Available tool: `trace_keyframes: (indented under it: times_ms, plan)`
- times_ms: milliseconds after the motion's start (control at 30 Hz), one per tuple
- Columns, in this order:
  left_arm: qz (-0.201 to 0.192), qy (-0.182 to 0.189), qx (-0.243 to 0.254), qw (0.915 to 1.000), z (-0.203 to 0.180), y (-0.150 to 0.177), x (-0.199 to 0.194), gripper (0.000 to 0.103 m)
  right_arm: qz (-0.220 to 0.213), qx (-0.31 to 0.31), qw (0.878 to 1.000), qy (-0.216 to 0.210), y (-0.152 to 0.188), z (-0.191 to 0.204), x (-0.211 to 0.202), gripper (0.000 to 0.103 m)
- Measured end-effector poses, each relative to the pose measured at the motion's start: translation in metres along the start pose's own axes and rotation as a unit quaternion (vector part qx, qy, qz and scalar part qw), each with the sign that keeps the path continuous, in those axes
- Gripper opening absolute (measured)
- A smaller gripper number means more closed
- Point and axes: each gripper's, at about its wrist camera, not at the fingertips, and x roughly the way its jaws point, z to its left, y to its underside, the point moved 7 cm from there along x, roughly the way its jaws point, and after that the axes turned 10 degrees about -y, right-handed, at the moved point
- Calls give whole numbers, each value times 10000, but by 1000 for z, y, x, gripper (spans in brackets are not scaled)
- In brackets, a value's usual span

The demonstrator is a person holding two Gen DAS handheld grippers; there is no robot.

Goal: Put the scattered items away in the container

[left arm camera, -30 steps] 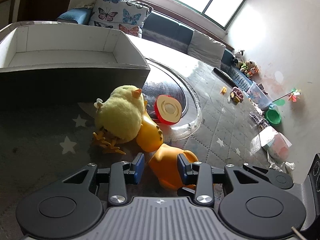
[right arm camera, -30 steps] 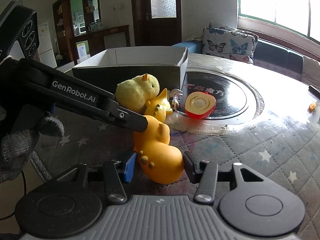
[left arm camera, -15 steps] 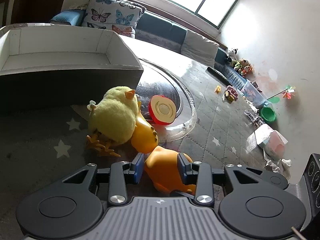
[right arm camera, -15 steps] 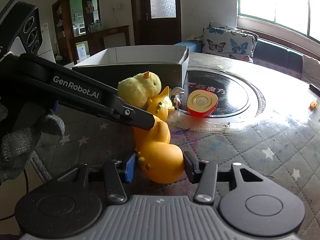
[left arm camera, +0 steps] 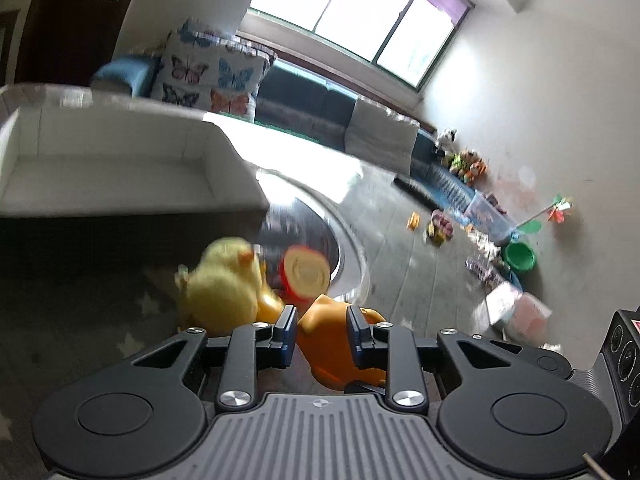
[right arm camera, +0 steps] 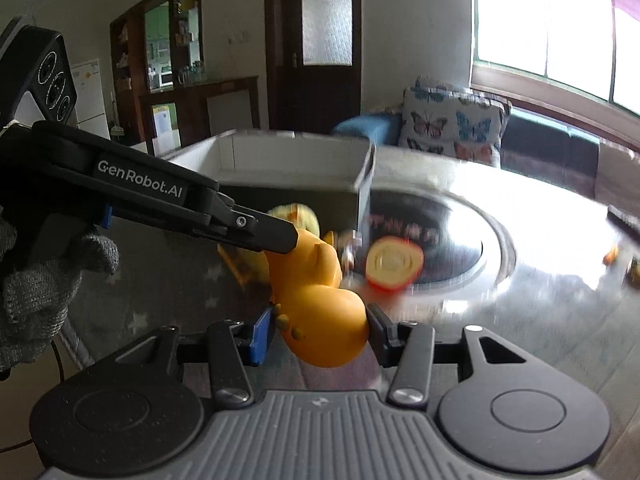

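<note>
An orange rubber animal toy [left arm camera: 324, 340] sits between the fingers of my left gripper [left arm camera: 322, 332], which is shut on its upper part. In the right wrist view the same toy [right arm camera: 316, 308] fills the gap of my right gripper [right arm camera: 322, 334], which presses its round body from both sides. The left gripper's fingers [right arm camera: 280, 236] reach in from the left, held by a grey-gloved hand [right arm camera: 36, 292]. Behind lie a yellow plush chick [left arm camera: 222, 284], a smaller yellow-orange toy [left arm camera: 268, 304] and a red apple half [left arm camera: 306, 272]. The open white-lined box [left arm camera: 120, 172] stands beyond them.
A round glass turntable [right arm camera: 460, 248] covers the table's middle. Small toys [left arm camera: 438, 230] and a dark remote [left arm camera: 412, 190] lie at the far side of the table. A sofa with butterfly cushions [left arm camera: 204, 80] runs under the window. A green bowl [left arm camera: 520, 256] is on the floor.
Both grippers have risen with the orange toy, and the views are blurred by motion. The left gripper's fingers have closed a little on the toy. Chick and apple half stay on the table.
</note>
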Motion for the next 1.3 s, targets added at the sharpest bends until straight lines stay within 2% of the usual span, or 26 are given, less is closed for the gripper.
trace_keyframes:
  times_ms: [200,333,533,667,933,1100,1300]
  plan:
    - [-410,-129,30,9991,11,-46,-6,29,-281,-260,9993,3,-48,-2,12,49]
    - [-616,-328,90,9975,22,-77,1,28,-409,-330,9986,-14,-81,-7,34,49]
    - [-656,-581,41,9961,51,-115,31,28,-454,-238,9987,-75,-117,-22,83,48]
    - [-507,-628,-154,9966,77,-131,57,28,-348,-107,9993,-115,-127,-34,118,48]
    - [-165,-696,-425,9965,112,-132,99,28,-15,121,9998,-186,-126,-54,176,48]
    - [57,-712,-507,9962,121,-124,116,28,188,153,9996,-175,-115,-60,192,48]
    - [204,-729,-520,9958,124,-116,127,26,261,-176,9994,-142,-111,-50,193,49]
